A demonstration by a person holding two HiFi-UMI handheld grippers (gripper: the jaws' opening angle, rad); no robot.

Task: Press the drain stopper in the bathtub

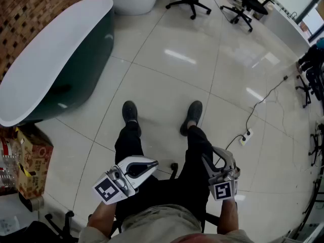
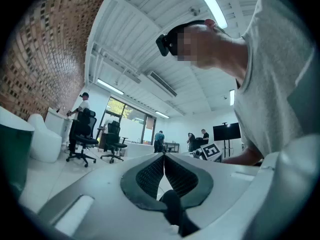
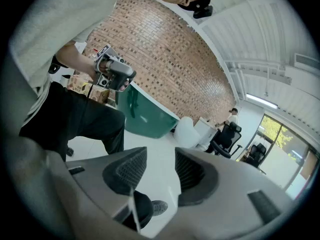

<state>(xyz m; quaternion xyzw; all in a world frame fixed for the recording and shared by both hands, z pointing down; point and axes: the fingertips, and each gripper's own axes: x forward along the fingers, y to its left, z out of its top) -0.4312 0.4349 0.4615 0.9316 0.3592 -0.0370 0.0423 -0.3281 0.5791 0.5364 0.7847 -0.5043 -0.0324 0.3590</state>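
Bathtub [image 1: 50, 49]: oval, white inside, dark green outside; on glossy white tile floor [image 1: 167, 85] beside brick wall [image 1: 30, 9], ahead and left, well apart from both tools.
Drain stopper: not to be made out in any view.
Left tool [image 2: 164, 157]: white, over left thigh, jaws closed tip to tip, nothing between.
Right tool [image 3: 161, 166]: over right thigh, jaws wide apart, empty.

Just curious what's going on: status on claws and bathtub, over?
Left claw shut, empty; right claw open, empty. Dark green, white-lined oval bathtub ahead left, untouched; stopper not in view. Only glossy tiled floor between.
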